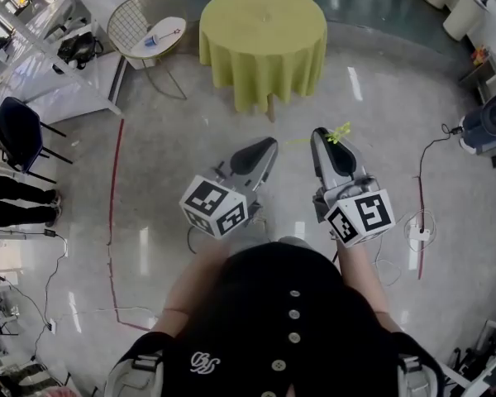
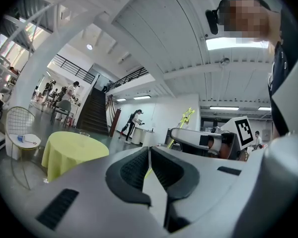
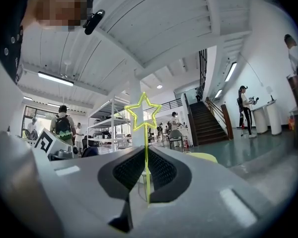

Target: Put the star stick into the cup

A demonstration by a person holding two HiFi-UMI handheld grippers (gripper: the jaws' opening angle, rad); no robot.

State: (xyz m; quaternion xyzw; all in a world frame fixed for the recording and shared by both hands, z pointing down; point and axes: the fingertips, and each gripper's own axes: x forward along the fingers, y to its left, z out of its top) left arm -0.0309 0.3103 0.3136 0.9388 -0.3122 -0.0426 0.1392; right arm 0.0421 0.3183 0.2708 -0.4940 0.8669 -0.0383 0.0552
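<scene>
**Polished floor** (image 1: pixel 149 188), with the round counter (image 1: pixel 263 64) under its yellow-green cloth taken as the landmark. I stand well short of the counter, both grippers raised toward it.

**Left gripper** (image 1: pixel 273 142): on the counter's near side, close to its centre line. Its fingers (image 2: pixel 131 170) are pressed together on nothing.

**Right gripper** (image 1: pixel 321 132): just beside the left one, roughly in line with the counter's right edge. Its fingers (image 3: pixel 164 170) pinch the star stick (image 3: pixel 146 148) by its shaft.

**Clear cup** (image 3: pixel 140 181): in the right gripper view it appears to stand on the counter. It is straight ahead beyond my fingers and well apart from them. In the head view it is too small to make out.

**Star stick, long axis**: upright and crosswise to my fingers. The hollow yellow star rises above them and the shaft runs down between the pads.

**Judgement**: the right hand carries the stick, so it is the one to travel. The move is forward to the counter, then the plain end goes down into the cup's mouth with the shaft kept vertical.
</scene>
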